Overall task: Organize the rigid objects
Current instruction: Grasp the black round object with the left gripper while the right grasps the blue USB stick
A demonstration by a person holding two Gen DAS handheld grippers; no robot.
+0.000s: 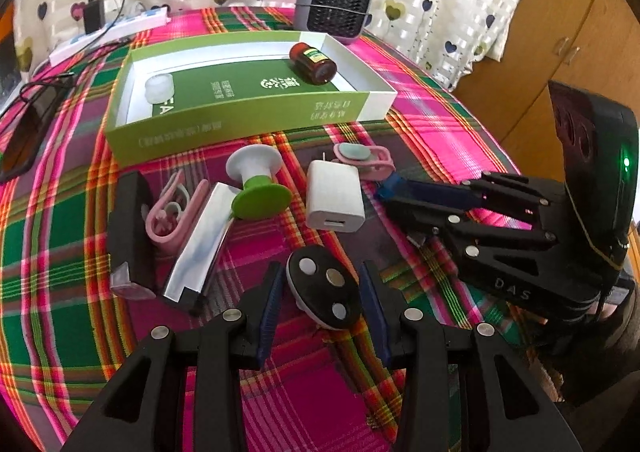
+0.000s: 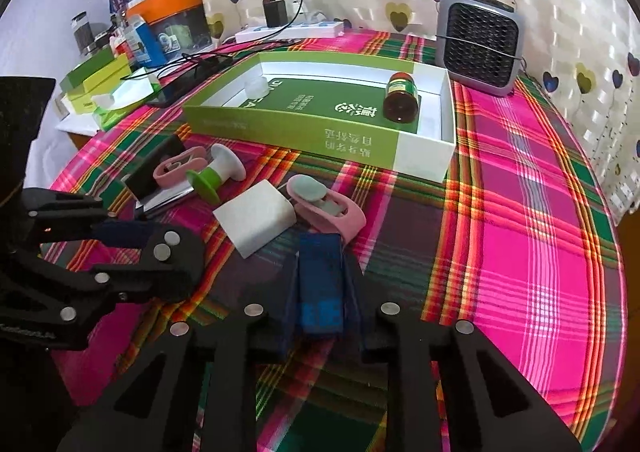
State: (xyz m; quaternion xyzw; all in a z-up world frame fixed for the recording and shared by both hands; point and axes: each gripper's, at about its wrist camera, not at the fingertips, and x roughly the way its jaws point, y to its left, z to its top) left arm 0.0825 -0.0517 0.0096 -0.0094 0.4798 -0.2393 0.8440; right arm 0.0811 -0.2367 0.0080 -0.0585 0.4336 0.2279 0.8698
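Note:
My left gripper (image 1: 320,272) stands open low over the plaid cloth, its blue pads (image 1: 268,304) on either side of a black oval piece (image 1: 324,288) with three metal discs, narrow gaps showing. My right gripper (image 2: 322,254) is shut on a flat blue block (image 2: 320,284), which sits against the cloth just in front of a pink clip (image 2: 332,208). Behind them lies an open green-and-white box (image 1: 248,120) holding a brown bottle (image 1: 314,64) on its side and a white cap (image 1: 160,88). Loose before the box are a white charger (image 1: 334,196) and a green-and-white spool (image 1: 256,184).
At the left lie a second pink clip (image 1: 170,216), a silver bar (image 1: 200,248) and a black block (image 1: 130,228). A grey fan (image 1: 334,4) and a power strip (image 1: 108,32) stand at the back by the curtain. Boxes and jars (image 2: 132,48) crowd the far left.

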